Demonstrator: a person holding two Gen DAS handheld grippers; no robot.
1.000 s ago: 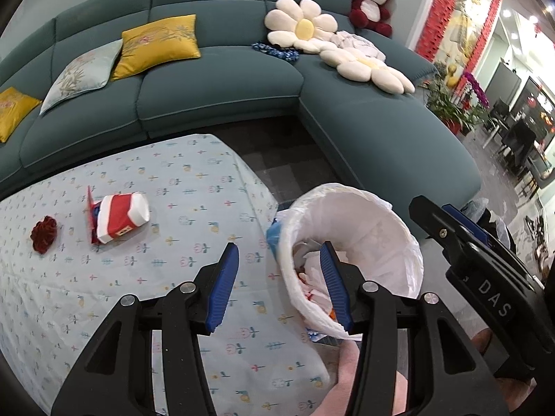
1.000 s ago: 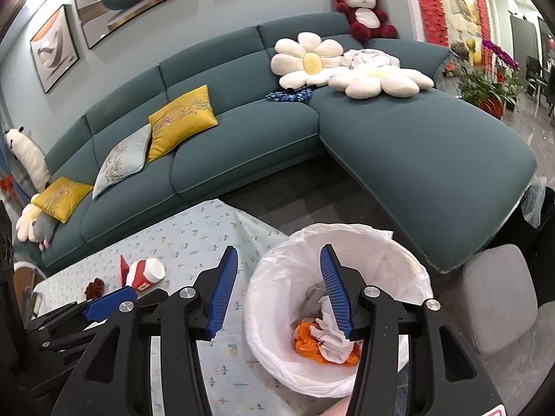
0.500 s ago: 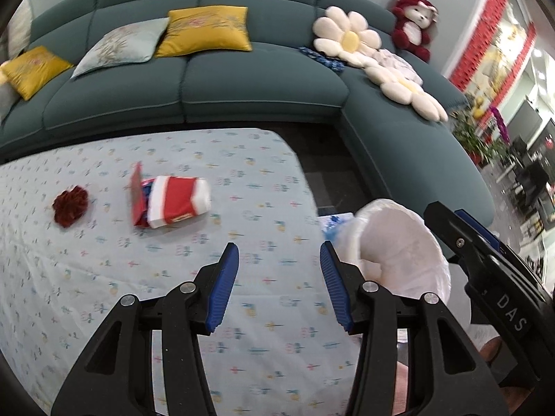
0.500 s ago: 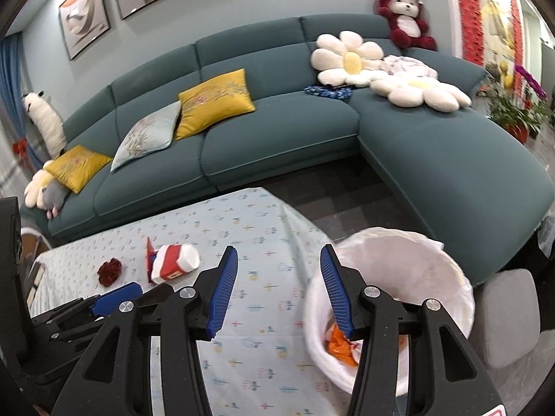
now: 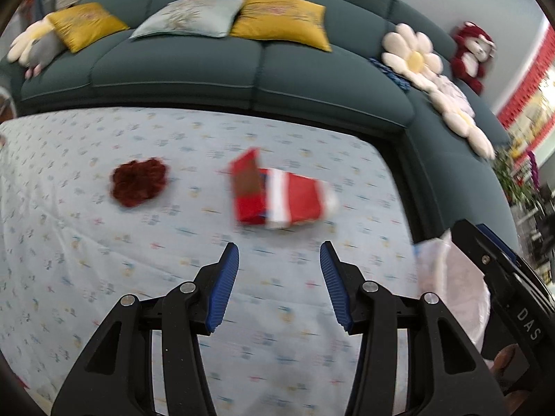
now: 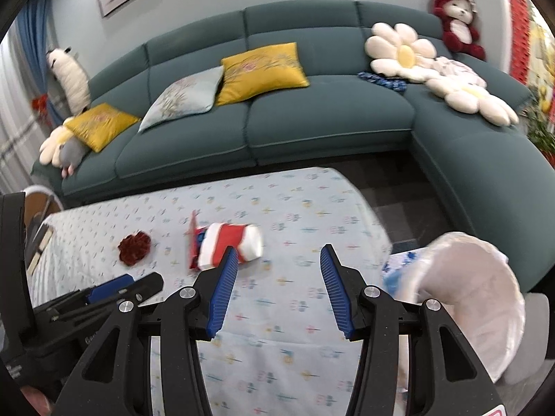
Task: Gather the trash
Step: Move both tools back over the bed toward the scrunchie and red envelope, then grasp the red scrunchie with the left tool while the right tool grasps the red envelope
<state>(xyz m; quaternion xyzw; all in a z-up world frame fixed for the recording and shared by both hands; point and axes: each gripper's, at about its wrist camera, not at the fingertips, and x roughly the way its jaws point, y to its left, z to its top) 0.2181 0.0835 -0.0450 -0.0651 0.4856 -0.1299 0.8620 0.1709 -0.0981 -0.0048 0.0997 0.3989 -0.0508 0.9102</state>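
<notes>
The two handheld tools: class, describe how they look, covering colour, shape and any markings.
Both match. The left tool and right tool each have matte black angular arms that fork into two fingers, silver round bolts at the pivots, and ribbed blue pads lining the inner faces. The right tool's side, seen from the left wrist, bears white letters "DAS". No cables or sleeves show.

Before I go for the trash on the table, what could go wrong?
The red-and-white carton lies on its side with its flap up; a pinch on the flap might slip. The open, empty left hand-held gripper looks nearest; the right hand-held gripper could collide. The bin stands off the table edge.
</notes>
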